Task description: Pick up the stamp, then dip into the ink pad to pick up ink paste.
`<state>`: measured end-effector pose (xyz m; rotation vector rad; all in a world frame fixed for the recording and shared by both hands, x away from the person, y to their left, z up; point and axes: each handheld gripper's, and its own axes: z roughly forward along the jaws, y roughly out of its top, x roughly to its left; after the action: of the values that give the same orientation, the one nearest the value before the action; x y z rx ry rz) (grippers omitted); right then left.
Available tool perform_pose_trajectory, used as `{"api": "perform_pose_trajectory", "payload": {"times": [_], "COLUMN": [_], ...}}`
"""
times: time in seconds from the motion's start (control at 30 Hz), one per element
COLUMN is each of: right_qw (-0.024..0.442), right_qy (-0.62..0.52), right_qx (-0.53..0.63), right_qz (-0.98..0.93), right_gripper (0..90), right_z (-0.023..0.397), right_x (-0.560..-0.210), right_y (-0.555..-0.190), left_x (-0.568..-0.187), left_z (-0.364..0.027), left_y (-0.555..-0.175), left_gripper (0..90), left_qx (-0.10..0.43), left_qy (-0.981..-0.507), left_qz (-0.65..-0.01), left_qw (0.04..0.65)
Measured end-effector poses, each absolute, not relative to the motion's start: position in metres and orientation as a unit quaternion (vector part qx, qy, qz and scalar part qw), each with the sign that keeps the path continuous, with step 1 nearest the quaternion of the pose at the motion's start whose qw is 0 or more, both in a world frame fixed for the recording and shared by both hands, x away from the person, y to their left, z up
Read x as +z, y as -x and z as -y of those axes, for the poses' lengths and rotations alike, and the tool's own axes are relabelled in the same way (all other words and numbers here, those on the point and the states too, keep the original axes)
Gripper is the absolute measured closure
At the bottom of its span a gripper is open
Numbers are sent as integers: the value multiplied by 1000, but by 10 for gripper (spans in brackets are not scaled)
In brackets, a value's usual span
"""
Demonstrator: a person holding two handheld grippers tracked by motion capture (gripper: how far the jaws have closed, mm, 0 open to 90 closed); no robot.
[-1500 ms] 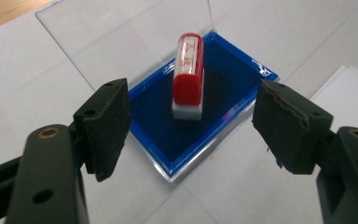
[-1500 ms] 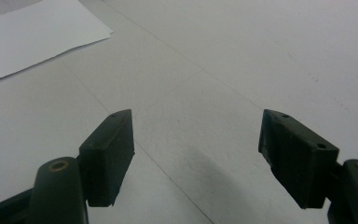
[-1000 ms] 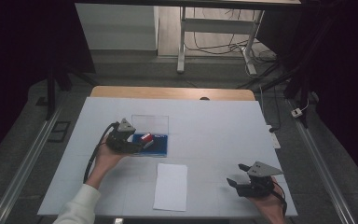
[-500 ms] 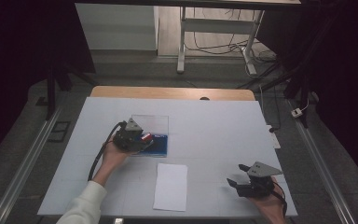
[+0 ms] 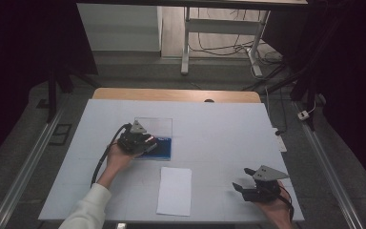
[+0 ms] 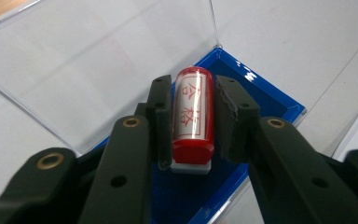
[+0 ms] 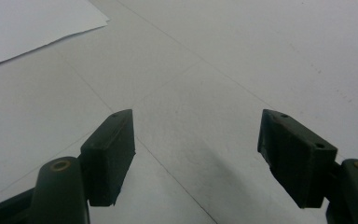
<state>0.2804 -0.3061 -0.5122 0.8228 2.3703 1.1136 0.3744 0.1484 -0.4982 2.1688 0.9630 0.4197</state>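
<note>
A red cylindrical stamp (image 6: 193, 116) with red characters on a white label lies in an open blue case (image 6: 270, 100), whose clear lid (image 6: 98, 60) stands up behind it. My left gripper (image 6: 193, 84) has just been closing and is now shut on the stamp, a pad pressing each side. From the high view, that left gripper (image 5: 147, 143) sits over the blue case (image 5: 166, 147) at the table's left middle. My right gripper (image 5: 241, 178) rests near the front right, open. In its own view the right gripper (image 7: 196, 135) has nothing between its jaws.
A white sheet of paper (image 5: 175, 190) lies between the two hands, and its corner (image 7: 28, 23) appears at the right gripper view's top left. The white table top (image 5: 219, 129) ends in a wooden strip at the back. Metal rails run along both sides.
The left hand edged right onto the blue case and its jaws closed from wide apart onto the red stamp. The right hand kept still.
</note>
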Motion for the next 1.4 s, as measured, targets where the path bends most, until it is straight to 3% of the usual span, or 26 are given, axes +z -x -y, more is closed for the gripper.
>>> {"api": "perform_pose_trajectory", "payload": {"times": [0.37,1.0,1.4], "right_qw": [195,207,205], "right_qy": [-295,-291,-279], "right_qx": [401,399,400], "right_qz": [-845,-845,-849], "right_gripper": [270,269,264], "right_z": [308,307,304], "right_x": [-512,-512,-513], "right_y": [-281,-279,-278], "left_x": [-494,-454,-454], "left_z": [-150,-171,-166], "left_y": [-372,-347,-346], "left_gripper": [706,706,706], "left_qx": [163,162,160], "left_qy": [-841,-824,-829], "left_qz": [-368,-352,-344], "left_qw": [361,414,410]}}
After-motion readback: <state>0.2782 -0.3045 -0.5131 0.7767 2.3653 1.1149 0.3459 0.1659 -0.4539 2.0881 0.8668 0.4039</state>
